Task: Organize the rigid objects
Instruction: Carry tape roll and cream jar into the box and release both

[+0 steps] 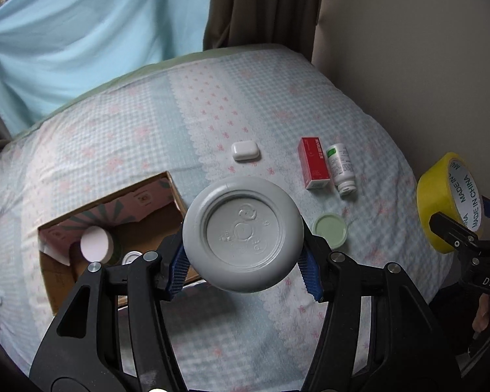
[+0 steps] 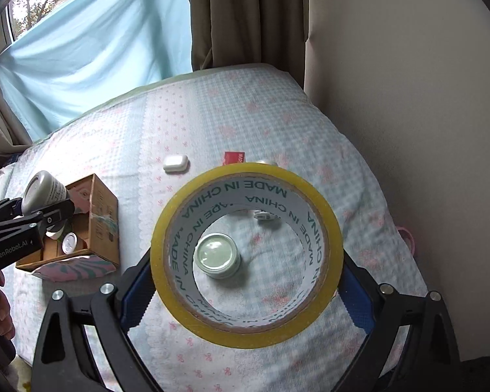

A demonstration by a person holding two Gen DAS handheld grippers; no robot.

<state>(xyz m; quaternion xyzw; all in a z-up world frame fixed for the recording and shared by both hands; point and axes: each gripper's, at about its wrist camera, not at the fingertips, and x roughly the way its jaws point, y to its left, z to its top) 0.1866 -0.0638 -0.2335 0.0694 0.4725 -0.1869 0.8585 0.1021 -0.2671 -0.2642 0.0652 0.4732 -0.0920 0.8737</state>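
A bed (image 1: 212, 98) covered in a pale blue checked sheet with pink bows carries everything here, and it serves as the sorting surface. Toward its left side lies an open brown cardboard box (image 1: 65, 281) with a patterned lining, which already holds a white-lidded jar (image 1: 96, 243) and other small containers, so it reads as the collection point for the loose items. The left tongs (image 1: 243, 258) pinch a grey round plastic jar (image 1: 243, 238) across its sides, its moulded base facing the camera; it hangs above the bed at the box's near right corner, probably on its way in. The right tongs (image 2: 246, 281) clamp a roll of yellow-edged clear packing tape (image 2: 246, 254) by its outer rim, held upright so the core stays open, and through that core a pale green round lidded tin (image 2: 217, 254) shows resting on the sheet. Holding each piece by its widest rigid edge likely gives the blue pads a sure grip. Still loose on the bed, well apart from the box, are a red rectangular carton (image 1: 313, 163) and a white pill bottle with a green label (image 1: 341, 168) lying side by side, touching or nearly so, then a small white rounded case (image 1: 245, 151) alone farther up. These appear to be the remaining pieces to gather.
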